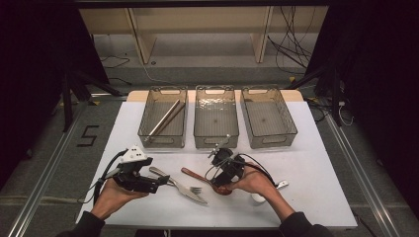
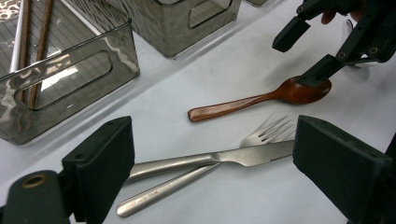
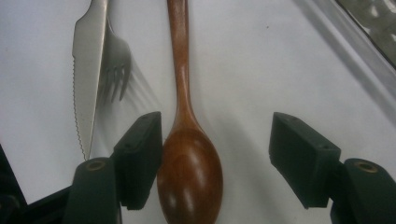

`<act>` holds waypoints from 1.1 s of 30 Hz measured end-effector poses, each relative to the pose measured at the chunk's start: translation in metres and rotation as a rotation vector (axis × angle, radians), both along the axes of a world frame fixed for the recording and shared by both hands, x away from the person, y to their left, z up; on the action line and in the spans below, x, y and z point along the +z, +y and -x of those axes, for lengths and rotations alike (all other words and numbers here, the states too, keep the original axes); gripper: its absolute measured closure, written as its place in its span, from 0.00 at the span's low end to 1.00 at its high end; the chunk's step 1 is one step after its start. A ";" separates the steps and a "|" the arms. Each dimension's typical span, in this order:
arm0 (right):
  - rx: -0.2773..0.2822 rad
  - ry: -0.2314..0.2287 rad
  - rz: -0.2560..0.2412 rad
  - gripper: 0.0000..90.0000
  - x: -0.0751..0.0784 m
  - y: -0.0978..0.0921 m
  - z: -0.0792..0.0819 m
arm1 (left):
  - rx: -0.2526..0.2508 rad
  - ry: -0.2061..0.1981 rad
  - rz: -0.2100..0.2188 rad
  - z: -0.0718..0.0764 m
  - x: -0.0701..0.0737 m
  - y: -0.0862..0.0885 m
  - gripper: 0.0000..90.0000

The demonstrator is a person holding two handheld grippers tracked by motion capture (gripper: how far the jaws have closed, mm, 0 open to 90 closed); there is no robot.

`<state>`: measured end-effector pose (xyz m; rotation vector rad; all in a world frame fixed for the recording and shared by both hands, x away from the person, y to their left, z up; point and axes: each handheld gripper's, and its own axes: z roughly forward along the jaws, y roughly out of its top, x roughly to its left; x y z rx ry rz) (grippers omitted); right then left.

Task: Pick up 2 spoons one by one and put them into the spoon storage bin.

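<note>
From the high view, the wooden spoon [image 1: 200,177] lay on the white worktop [image 1: 306,168] in front of the middle bin [image 1: 216,116]; its bowl was largely hidden under the right gripper [image 1: 225,174], so the fingers' spread could not be judged there; the left gripper [image 1: 159,182] hovered at the handle ends of a knife [image 1: 185,187] and fork [image 1: 190,187], which lay crossed just left of the spoon; the left bin [image 1: 163,117] held two chopsticks [image 1: 165,118], the right bin [image 1: 268,116] looked bare; a small white object [image 1: 257,197] behind the right hand [image 1: 254,181] was half hidden and hard to name.

In the left gripper view, its own fingers [image 2: 100,163] stood wide apart with nothing between them but the knife [image 2: 219,157] and fork [image 2: 196,177] lying farther on; the fork's tines were partly covered by the blade; beyond, the spoon [image 2: 261,99] rested flat, and one finger of the other gripper [image 2: 308,51] touched the bowl's rim; the bin [image 2: 70,70] at upper left was cut off by the frame.

In the right gripper view, the fingers [image 3: 140,154] were apart, straddling the spoon's bowl [image 3: 189,172]; the left-hand finger lay against the bowl, the other stood well clear; the bowl's tip was cut off at the bottom edge; the knife [image 3: 86,74] overlay the fork [image 3: 114,70] alongside.
</note>
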<state>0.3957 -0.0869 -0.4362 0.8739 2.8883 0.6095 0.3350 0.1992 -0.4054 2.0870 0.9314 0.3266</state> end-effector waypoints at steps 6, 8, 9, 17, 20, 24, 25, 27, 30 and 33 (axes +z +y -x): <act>0.012 0.006 0.010 0.45 -0.003 0.006 0.000 | 0.000 0.002 0.004 0.001 -0.001 -0.001 0.14; 0.016 0.007 0.014 0.46 -0.005 0.007 0.000 | -0.001 0.003 0.002 0.001 -0.001 0.000 0.14; 0.021 0.010 0.016 0.46 -0.005 0.008 0.000 | -0.002 0.003 0.002 0.001 -0.001 -0.001 0.14; 0.050 0.014 0.024 0.54 -0.011 0.016 -0.001 | -0.005 0.000 -0.001 0.000 -0.001 0.001 0.14; 0.053 0.012 0.025 0.56 -0.013 0.019 -0.002 | -0.004 0.004 -0.001 0.000 -0.002 0.001 0.14; 0.054 0.015 0.025 0.59 -0.016 0.021 -0.004 | -0.004 -0.001 0.000 0.000 -0.002 0.001 0.14; 0.058 0.016 0.023 0.60 -0.016 0.022 -0.004 | -0.003 -0.001 0.000 0.000 -0.001 0.002 0.14; 0.062 0.015 0.024 0.63 -0.018 0.023 -0.003 | -0.003 0.000 0.000 0.000 -0.001 0.002 0.14; 0.076 0.008 0.032 0.66 -0.020 0.025 -0.004 | -0.003 -0.001 0.000 0.000 -0.002 0.002 0.14; 0.073 0.012 0.039 0.69 -0.021 0.027 -0.003 | -0.004 0.001 -0.002 0.000 -0.002 0.002 0.14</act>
